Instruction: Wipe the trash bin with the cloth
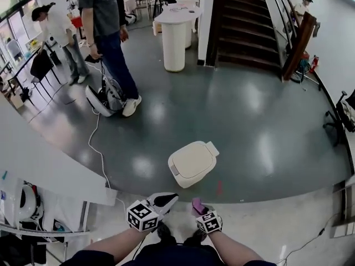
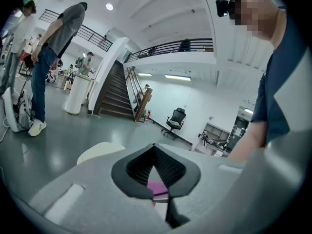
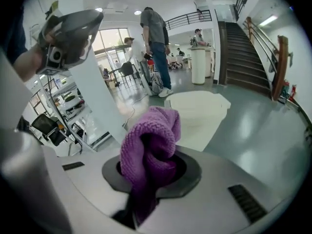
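The cream trash bin stands lid-down on the grey floor, a short way ahead of both grippers. It also shows as a pale bin beyond the right jaws and at the lower left of the left gripper view. My right gripper is shut on a purple knitted cloth, which bunches up out of the jaws. My left gripper is held low beside it, jaws shut and holding nothing. A sliver of purple shows behind them.
A person stands at the back left by a white machine with a cable trailing over the floor. A white counter runs along my left. A round white pedestal table, stairs and an office chair lie further off.
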Available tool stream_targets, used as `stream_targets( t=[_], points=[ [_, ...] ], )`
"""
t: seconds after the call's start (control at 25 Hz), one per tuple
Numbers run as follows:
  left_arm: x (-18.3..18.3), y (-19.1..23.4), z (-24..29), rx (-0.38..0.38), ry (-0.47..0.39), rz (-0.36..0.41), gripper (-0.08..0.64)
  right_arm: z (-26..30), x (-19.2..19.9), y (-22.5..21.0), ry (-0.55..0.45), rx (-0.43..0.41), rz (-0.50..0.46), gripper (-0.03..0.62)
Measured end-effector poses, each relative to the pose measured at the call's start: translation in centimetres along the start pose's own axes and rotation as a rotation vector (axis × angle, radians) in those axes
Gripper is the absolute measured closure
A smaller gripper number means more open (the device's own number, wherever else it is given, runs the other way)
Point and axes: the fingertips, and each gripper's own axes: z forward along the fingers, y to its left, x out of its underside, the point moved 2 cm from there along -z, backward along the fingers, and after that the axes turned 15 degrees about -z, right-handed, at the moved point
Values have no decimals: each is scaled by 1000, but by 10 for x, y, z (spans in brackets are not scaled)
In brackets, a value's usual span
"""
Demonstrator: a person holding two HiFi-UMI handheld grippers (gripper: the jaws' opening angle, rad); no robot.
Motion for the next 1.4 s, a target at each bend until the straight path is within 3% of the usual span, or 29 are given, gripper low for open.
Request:
stream_targets(
  t=[0.24, 0.52, 0.84, 1.04, 1.4],
  points=[
    [-14, -35, -19, 60, -35, 41, 555, -52, -64, 26, -136, -65, -101, 518],
    [-31, -68, -23, 118, -76, 62, 555, -122, -125, 22, -287, -52, -86, 518],
    [-50, -133, -29, 228, -140, 220, 555, -214, -197, 30, -519, -40, -162, 518],
    [-44, -158, -34, 260, -170, 295, 555, -248, -203, 38, -597, -7, -163, 518],
    [-33, -168, -26, 265, -153, 290, 555, -261, -186, 36, -609, 16, -131, 518]
  ],
)
